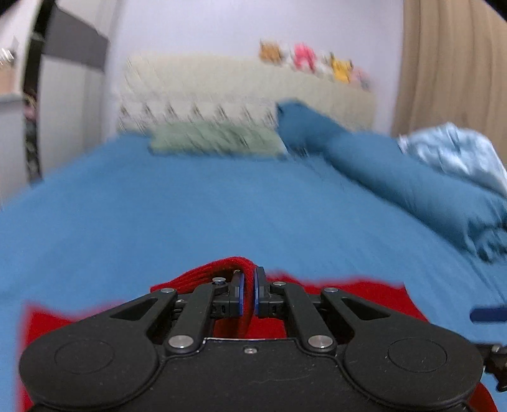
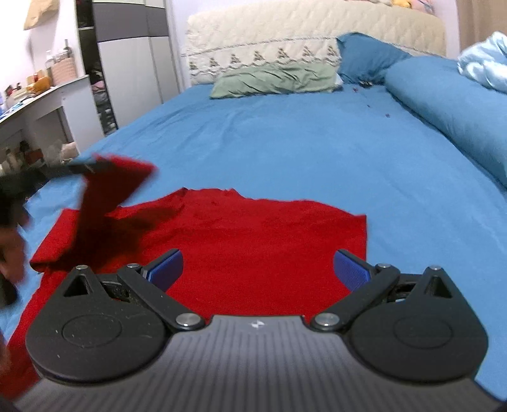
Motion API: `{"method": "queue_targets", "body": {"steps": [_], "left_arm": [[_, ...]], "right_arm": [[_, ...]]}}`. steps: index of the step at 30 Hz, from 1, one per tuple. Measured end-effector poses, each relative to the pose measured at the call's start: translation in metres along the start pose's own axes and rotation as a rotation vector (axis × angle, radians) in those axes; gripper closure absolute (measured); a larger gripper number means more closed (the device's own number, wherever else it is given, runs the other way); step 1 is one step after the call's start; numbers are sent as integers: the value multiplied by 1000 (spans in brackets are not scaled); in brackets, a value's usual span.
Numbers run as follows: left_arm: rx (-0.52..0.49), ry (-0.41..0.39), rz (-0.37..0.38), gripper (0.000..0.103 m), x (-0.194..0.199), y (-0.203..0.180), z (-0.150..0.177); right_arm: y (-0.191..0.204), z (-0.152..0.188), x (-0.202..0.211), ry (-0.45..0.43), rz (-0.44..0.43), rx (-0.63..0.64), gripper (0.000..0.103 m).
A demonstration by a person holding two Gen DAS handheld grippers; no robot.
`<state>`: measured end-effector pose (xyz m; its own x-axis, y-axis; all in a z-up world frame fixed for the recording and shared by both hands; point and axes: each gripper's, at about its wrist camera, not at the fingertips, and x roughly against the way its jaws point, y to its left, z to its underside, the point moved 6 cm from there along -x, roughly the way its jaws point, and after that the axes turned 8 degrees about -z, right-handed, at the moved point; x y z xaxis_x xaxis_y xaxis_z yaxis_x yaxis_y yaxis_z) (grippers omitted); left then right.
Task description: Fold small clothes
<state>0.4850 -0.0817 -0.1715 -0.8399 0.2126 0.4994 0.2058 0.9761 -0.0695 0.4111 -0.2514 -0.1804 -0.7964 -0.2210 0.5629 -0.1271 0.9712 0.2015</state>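
Note:
A red garment [image 2: 253, 247] lies spread on the blue bedsheet [image 2: 301, 142]. My left gripper [image 1: 248, 293] is shut on a fold of the red garment [image 1: 228, 269] and holds it lifted off the bed. In the right wrist view that gripper [image 2: 92, 169] shows at the left, blurred, holding a raised red sleeve [image 2: 107, 190] above the garment's left side. My right gripper [image 2: 258, 269] is open and empty, hovering over the garment's near edge, with its blue pads [image 2: 166, 269] on either side of the cloth.
A green pillow [image 2: 275, 79] and a blue pillow [image 2: 367, 57] lie at the cream headboard [image 2: 310, 28]. A rolled blue duvet [image 2: 453, 111] and pale blue cloth [image 2: 484, 63] lie along the right. A desk [image 2: 41, 98] and wardrobe [image 2: 126, 63] stand to the left.

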Motion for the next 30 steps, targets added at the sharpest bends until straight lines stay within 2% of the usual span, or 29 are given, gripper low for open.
{"method": "queue_targets", "body": {"steps": [3,6,10,13,15,16,17,18,20,23,27,30], "left_arm": [[-26,94,1,98,-23,-21,37],[-57,155,-7,97,-34,-27,62],[-64,157,-5,97,-26,-26,67],[-74,161,-25,90,-15,-24,59],[-86,148,-36,62,-2,-15,45],[-86,138,-51,34,9,-6,40],[-78,125,-74,20,20,3,35],[-65,103,-97,17,34,15,33],[-47,86,-154,14,56,42,32],[-35,106,-251,14,76,79,48],[17,196,-356,15,76,118,82],[89,247,-394,18,70,137,100]], "right_arm": [[-4,7,-4,25,12,-3,0],[-6,12,-7,36,15,-1,0],[-5,12,-12,37,5,-17,0],[-2,7,-13,26,-11,-14,0],[1,1,-13,16,-20,4,0],[4,-3,-13,7,-24,13,0],[6,-8,-13,-3,-30,22,0],[9,-12,-14,-10,-38,30,0],[19,-19,-22,-12,-62,50,0],[43,-22,-45,20,-94,130,0],[88,-17,-88,93,-145,287,0],[115,-15,-120,133,-166,363,1]]}}
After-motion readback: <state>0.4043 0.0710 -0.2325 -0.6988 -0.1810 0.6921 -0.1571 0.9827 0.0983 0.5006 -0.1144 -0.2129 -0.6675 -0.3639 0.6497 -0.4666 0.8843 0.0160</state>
